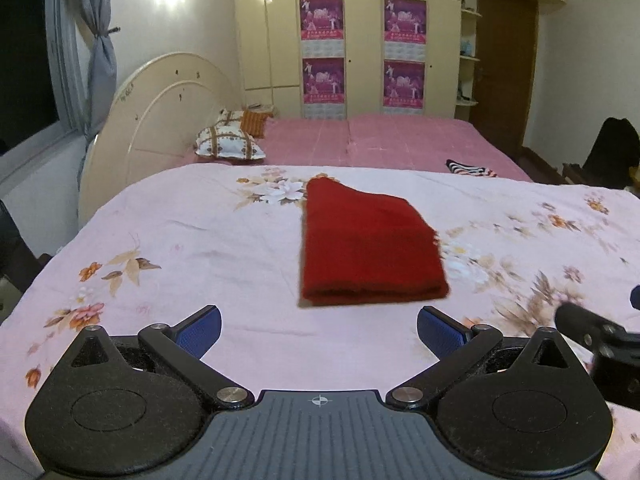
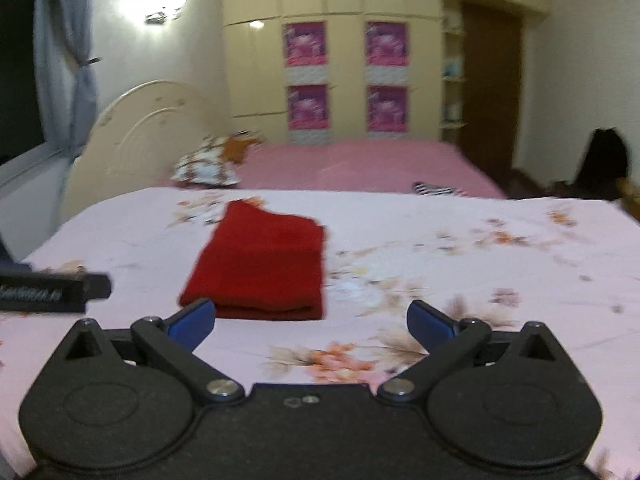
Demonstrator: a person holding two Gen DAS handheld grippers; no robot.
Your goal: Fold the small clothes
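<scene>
A folded red cloth [image 1: 370, 246] lies flat on the pale pink floral sheet [image 1: 180, 240]. My left gripper [image 1: 319, 330] is open, its blue pads spread wide, and hovers short of the cloth's near edge with nothing between them. In the right wrist view the same red cloth [image 2: 264, 266] lies ahead and to the left. My right gripper [image 2: 311, 322] is open and empty; its left blue pad [image 2: 196, 318] overlaps the cloth's near corner in the picture, and I cannot tell whether it touches. Part of the right gripper shows at the left view's right edge [image 1: 596, 334].
Behind the floral surface is a bed with a pink cover [image 1: 400, 140], pillows [image 1: 230, 142] and a cream headboard [image 1: 160, 120]. A striped garment [image 1: 470, 169] lies at the bed's right. A wardrobe with posters [image 1: 360, 52] stands at the back. A dark object [image 1: 610, 152] sits far right.
</scene>
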